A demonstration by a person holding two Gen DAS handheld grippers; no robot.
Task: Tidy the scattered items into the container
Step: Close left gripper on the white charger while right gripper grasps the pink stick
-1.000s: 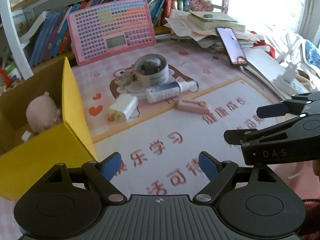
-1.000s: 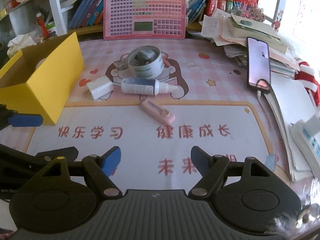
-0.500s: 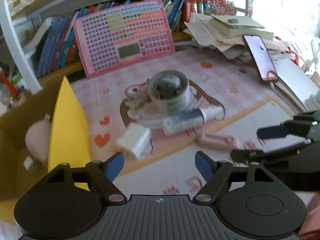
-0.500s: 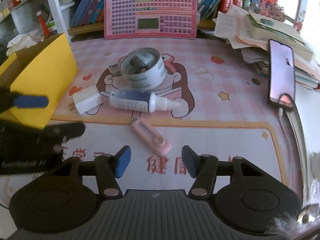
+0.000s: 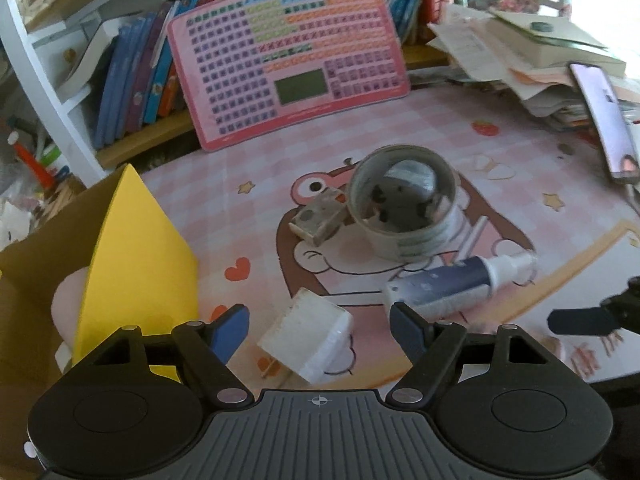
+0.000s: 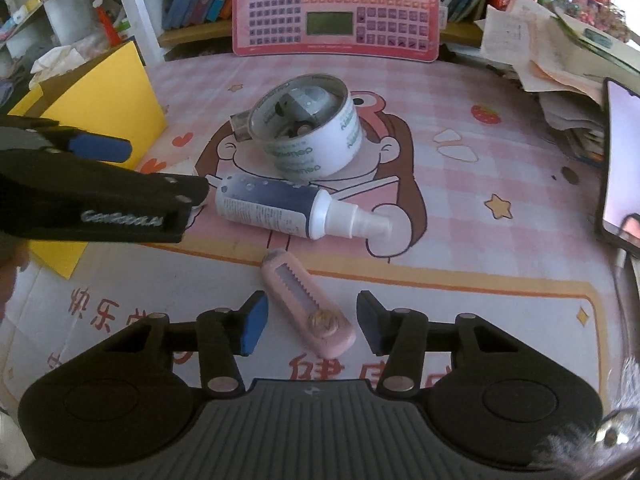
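My left gripper (image 5: 318,330) is open, its fingers on either side of a white charger block (image 5: 306,338) on the pink mat. My right gripper (image 6: 308,326) is open around the near end of a pink utility knife (image 6: 308,306). A blue-and-white spray bottle (image 6: 288,210) lies on its side behind the knife, also in the left wrist view (image 5: 452,284). A roll of tape (image 6: 310,126) stands behind it, with a small square block (image 5: 318,218) beside it. The yellow cardboard box (image 5: 132,256) stands at the left and holds a pink soft thing (image 5: 68,300).
A pink keyboard toy (image 6: 336,4) leans against the bookshelf at the back. A phone (image 6: 622,160) lies at the right by stacked papers and books (image 6: 560,40). The left gripper's arm (image 6: 92,208) reaches in from the left in the right wrist view.
Both grippers have moved forward and down toward the items. The left now brackets the white charger; the right now brackets the pink knife.
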